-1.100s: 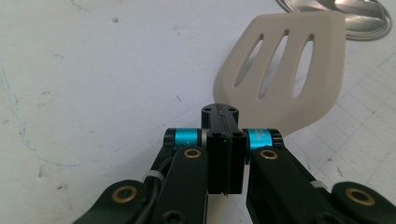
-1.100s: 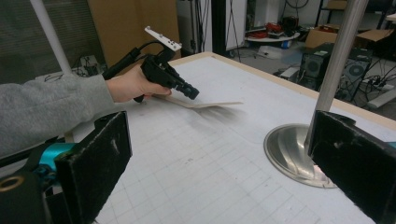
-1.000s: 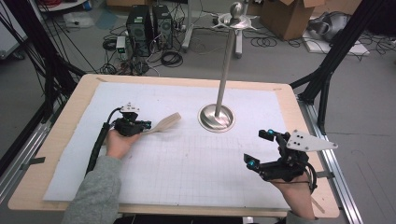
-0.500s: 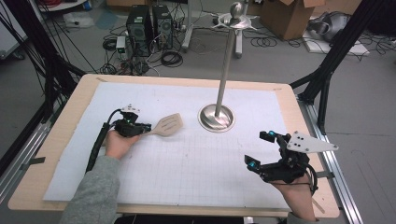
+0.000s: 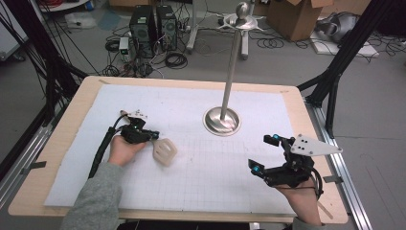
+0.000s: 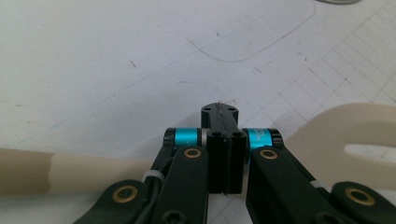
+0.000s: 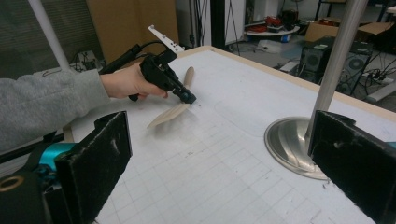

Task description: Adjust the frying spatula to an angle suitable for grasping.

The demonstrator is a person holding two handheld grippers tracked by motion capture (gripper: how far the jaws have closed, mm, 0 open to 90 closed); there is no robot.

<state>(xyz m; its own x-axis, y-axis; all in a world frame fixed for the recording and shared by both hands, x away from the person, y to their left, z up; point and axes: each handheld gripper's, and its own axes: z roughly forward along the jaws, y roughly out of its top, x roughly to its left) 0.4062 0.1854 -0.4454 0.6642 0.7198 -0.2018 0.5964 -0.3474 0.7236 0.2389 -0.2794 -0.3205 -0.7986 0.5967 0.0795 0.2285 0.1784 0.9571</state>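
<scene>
Cluttered lab floor behind, cables, computer towers and boxes; up front a wooden table (image 5: 57, 143) covered by a white gridded mat (image 5: 201, 167). Metal stand (image 5: 221, 120) with a round base sits mid-table, pole rising straight up.

Left gripper (image 5: 154, 137) has its jaws together, clamped on a beige slotted spatula (image 5: 164, 151). Grip lands on the neck between handle and blade: in the left gripper view the handle (image 6: 70, 170) runs out one side of the jaws and the slotted blade (image 6: 355, 140) out the other, so the long axis lies crosswise to the fingers. Blade points toward table centre, held low; probably just off the mat, though contact is hard to judge from above.

Right gripper (image 5: 267, 152) hovers near the person's right front corner, jaws wide apart, nothing between them. Its own view looks across the mat at the left hand (image 7: 126, 81) and spatula (image 7: 170, 114), stand base just beside its right-hand jaw.

Left hand is clearly the nearer one; right is well apart. Open mat between the two grippers gives free room. Stand base is the one obstacle, beyond the blade. Table edges are not close to the spatula.
</scene>
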